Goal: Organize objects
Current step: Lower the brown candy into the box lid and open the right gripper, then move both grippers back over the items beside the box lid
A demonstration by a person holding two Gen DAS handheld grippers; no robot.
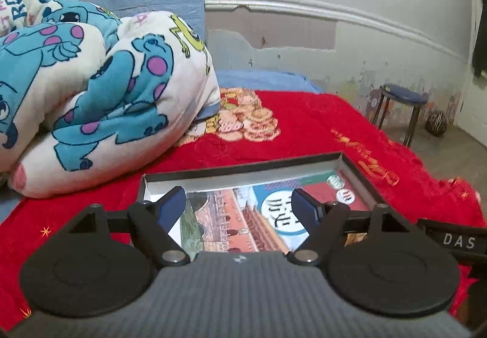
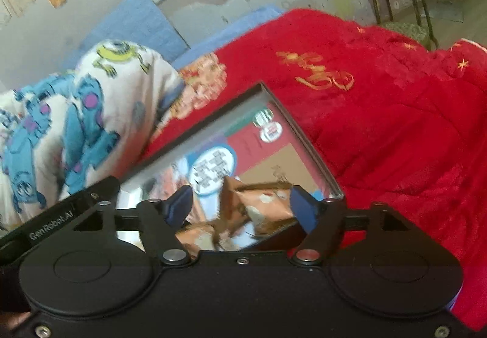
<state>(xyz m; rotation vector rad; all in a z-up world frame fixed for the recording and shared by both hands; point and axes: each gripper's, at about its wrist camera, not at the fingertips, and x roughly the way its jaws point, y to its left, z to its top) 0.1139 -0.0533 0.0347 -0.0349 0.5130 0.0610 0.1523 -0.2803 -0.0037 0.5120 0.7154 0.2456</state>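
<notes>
A shallow open box (image 1: 243, 169) with grey inner walls lies on the red blanket. Its floor shows a colourful printed picture (image 1: 237, 216) with a white disc of characters. My left gripper (image 1: 239, 201) hovers over the box's near half, its blue pads wide apart with nothing between them. In the right wrist view the same box (image 2: 304, 137) runs diagonally. An orange-brown snack packet (image 2: 258, 204), blurred, lies in its near corner. My right gripper (image 2: 240, 195) is open around the packet, and there is a clear gap at the left pad (image 2: 179, 204).
A bulky cartoon-print quilt (image 1: 91, 94) is heaped left of the box. The red blanket (image 1: 304, 125) stretches right towards the bed's edge. Beyond it stand a blue-topped stool (image 1: 401, 94) and a striped ball (image 1: 436, 123) on the floor. The other gripper's strap (image 1: 450, 240) crosses at right.
</notes>
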